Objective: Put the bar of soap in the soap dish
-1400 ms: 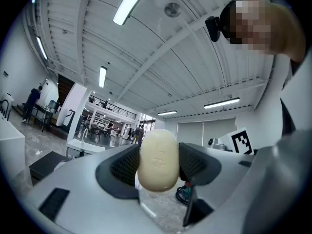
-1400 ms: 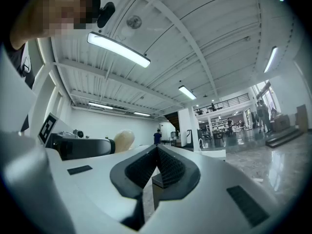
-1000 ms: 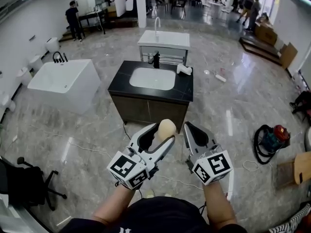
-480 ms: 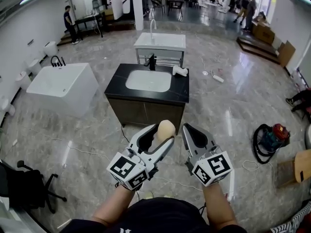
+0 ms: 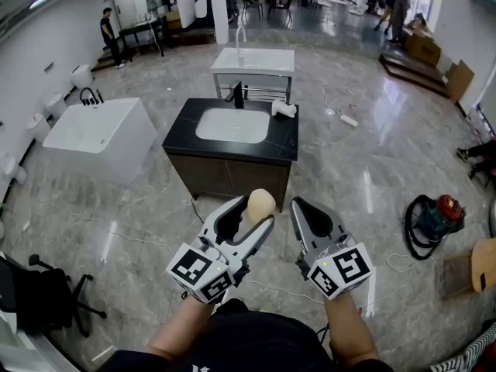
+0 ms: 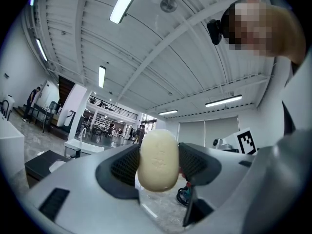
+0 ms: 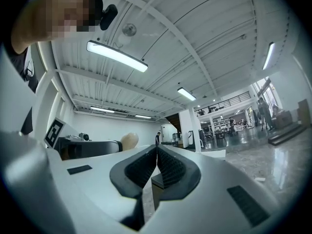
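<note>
A cream oval bar of soap (image 5: 260, 205) (image 6: 158, 160) is clamped upright between the jaws of my left gripper (image 5: 252, 214) (image 6: 157, 161), held at chest height and tilted upward. My right gripper (image 5: 304, 212) (image 7: 157, 165) is beside it on the right, its jaws closed tip to tip with nothing between them. The soap (image 7: 128, 140) also shows at the left of the right gripper view. A black vanity counter (image 5: 288, 136) with a white basin (image 5: 232, 125) and black tap (image 5: 237, 94) stands a few steps ahead. A white object (image 5: 284, 109) lies on its back right corner; I cannot tell whether it is a soap dish.
A white bathtub (image 5: 101, 134) stands left of the vanity, a second white sink unit (image 5: 253, 67) behind it. An office chair (image 5: 39, 297) is at lower left, a vacuum cleaner (image 5: 435, 219) at right. Cables trail over the marble floor. People stand far off at the back.
The vanity and room have shifted slightly left and down in the head view. Both grippers hold the same pose, the soap still gripped.
</note>
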`<state>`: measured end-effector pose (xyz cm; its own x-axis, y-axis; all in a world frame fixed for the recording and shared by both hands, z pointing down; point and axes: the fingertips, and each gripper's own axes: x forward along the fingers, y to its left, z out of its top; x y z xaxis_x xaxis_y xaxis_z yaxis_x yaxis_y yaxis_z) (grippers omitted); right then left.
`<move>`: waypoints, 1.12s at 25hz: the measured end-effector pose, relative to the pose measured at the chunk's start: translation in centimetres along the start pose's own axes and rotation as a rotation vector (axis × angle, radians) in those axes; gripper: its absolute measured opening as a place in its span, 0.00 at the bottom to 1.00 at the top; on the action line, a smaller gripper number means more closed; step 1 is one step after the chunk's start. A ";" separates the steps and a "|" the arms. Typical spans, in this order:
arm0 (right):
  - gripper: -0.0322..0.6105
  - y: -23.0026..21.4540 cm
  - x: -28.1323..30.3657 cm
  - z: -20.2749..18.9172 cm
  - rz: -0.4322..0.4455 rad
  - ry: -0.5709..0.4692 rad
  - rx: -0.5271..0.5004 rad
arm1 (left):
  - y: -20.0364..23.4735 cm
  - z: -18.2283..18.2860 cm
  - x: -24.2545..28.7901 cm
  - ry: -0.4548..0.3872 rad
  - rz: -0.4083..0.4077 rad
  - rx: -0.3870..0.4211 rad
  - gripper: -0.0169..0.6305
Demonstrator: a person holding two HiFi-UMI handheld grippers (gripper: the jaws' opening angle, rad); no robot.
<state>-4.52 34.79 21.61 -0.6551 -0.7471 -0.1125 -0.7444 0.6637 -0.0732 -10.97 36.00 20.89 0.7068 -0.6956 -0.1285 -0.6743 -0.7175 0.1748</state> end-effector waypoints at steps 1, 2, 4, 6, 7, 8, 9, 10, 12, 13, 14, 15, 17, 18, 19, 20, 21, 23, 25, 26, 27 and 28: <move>0.06 -0.3 0.0 -0.1 -0.001 0.002 0.003 | 0.0 -0.1 0.3 0.003 0.001 -0.001 0.43; 0.06 -0.5 0.1 -0.2 -0.001 0.004 0.006 | 0.1 -0.2 0.5 0.005 0.001 -0.001 0.43; 0.06 -1.0 0.2 -0.3 -0.003 0.007 0.010 | 0.1 -0.3 1.1 0.010 -0.003 0.000 0.43; 0.06 -1.8 0.5 -0.6 -0.007 0.007 0.017 | 0.4 -0.6 1.8 0.012 -0.009 0.003 0.43; 0.06 -2.2 0.8 -0.8 -0.010 0.007 0.022 | 0.7 -0.8 2.2 0.014 -0.011 0.005 0.43; 0.06 -2.6 1.1 -1.0 -0.013 0.008 0.025 | 1.1 -1.0 2.6 0.016 -0.014 0.005 0.43; 0.06 -3.1 1.6 -1.1 -0.016 0.009 0.026 | 1.5 -1.1 3.1 0.017 -0.016 0.003 0.43; 0.06 -3.5 2.1 -1.3 -0.017 0.011 0.026 | 2.0 -1.1 3.6 0.018 -0.017 0.000 0.43; 0.06 -4.6 3.3 -1.6 -0.022 0.016 0.024 | 3.2 -1.3 4.7 0.018 -0.020 -0.004 0.43; 0.06 -5.2 3.9 -1.7 -0.028 0.017 0.023 | 3.9 -1.4 5.3 0.019 -0.024 -0.005 0.43; 0.06 -5.8 4.6 -1.8 -0.034 0.017 0.023 | 4.6 -1.5 5.9 0.021 -0.028 -0.007 0.43; 0.06 -6.5 5.4 -1.9 -0.042 0.016 0.023 | 5.4 -1.5 6.6 0.022 -0.034 -0.009 0.43; 0.06 -7.8 7.1 -1.9 -0.053 0.015 0.020 | 7.2 -1.4 8.1 0.021 -0.044 -0.013 0.43; 0.06 -8.5 8.1 -1.9 -0.058 0.015 0.020 | 8.2 -1.3 8.8 0.021 -0.049 -0.014 0.43; 0.06 -9.3 9.1 -2.0 -0.062 0.015 0.020 | 9.2 -1.2 9.7 0.021 -0.055 -0.015 0.43; 0.06 -10.1 10.2 -2.1 -0.067 0.015 0.020 | 10.2 -1.2 10.5 0.021 -0.061 -0.016 0.43; 0.06 -10.8 11.3 -2.3 -0.072 0.016 0.020 | 11.3 -1.2 11.3 0.022 -0.066 -0.017 0.43; 0.06 -12.3 13.5 -2.7 -0.082 0.020 0.021 | 13.5 -1.3 12.8 0.025 -0.077 -0.020 0.43; 0.06 -13.5 15.5 -3.0 -0.094 0.022 0.023 | 15.5 -1.2 14.2 0.030 -0.089 -0.019 0.43; 0.06 -14.2 16.4 -3.1 -0.101 0.024 0.023 | 16.6 -1.2 14.8 0.033 -0.095 -0.018 0.43; 0.06 -14.8 17.4 -3.2 -0.108 0.025 0.024 | 17.6 -1.2 15.5 0.036 -0.101 -0.017 0.43; 0.06 -15.4 18.3 -3.3 -0.115 0.026 0.024 | 18.5 -1.2 16.2 0.039 -0.107 -0.017 0.43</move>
<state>-5.47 10.82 23.94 -0.5688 -0.8190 -0.0759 -0.8119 0.5738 -0.1076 -11.79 11.49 23.21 0.7826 -0.6128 -0.1091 -0.5910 -0.7866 0.1788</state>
